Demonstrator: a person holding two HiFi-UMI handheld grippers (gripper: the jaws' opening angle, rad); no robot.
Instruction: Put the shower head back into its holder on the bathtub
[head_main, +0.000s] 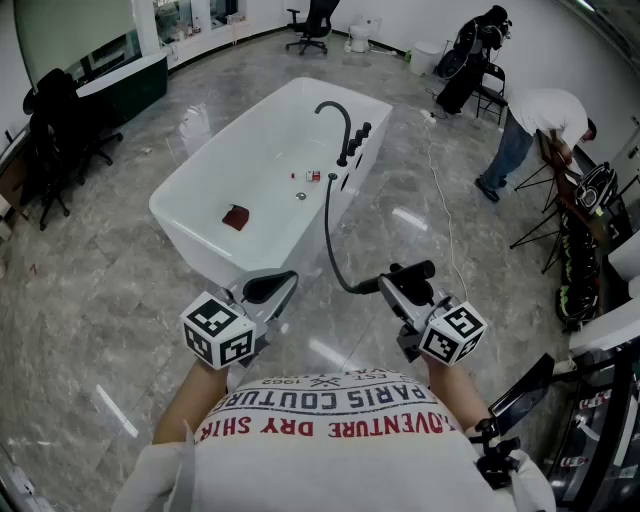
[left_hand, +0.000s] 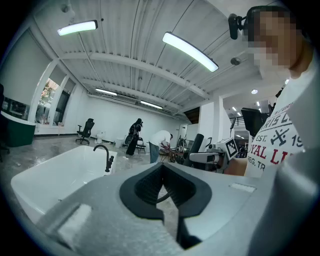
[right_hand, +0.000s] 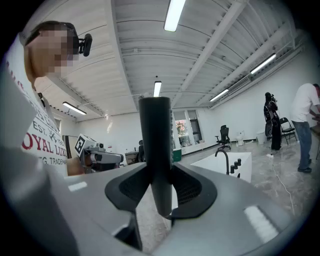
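Note:
The white bathtub (head_main: 200, 190) stands ahead of me, with a black faucet (head_main: 337, 112) and black knobs (head_main: 355, 140) on its right rim. A black hose (head_main: 329, 225) runs from that rim down to the black shower head (head_main: 418, 270). My right gripper (head_main: 400, 282) is shut on the shower head's handle (right_hand: 156, 145), which stands upright between the jaws. To its left, my left gripper (head_main: 272, 290) is shut and holds nothing; its pads (left_hand: 150, 187) meet. The tub (left_hand: 45, 177) also shows in the left gripper view.
A small red thing (head_main: 236, 217) lies in the tub. A person (head_main: 540, 115) bends over at the back right beside stands and gear (head_main: 585, 200). Office chairs (head_main: 312, 25) stand at the back and left. The floor is grey marble (head_main: 100, 300).

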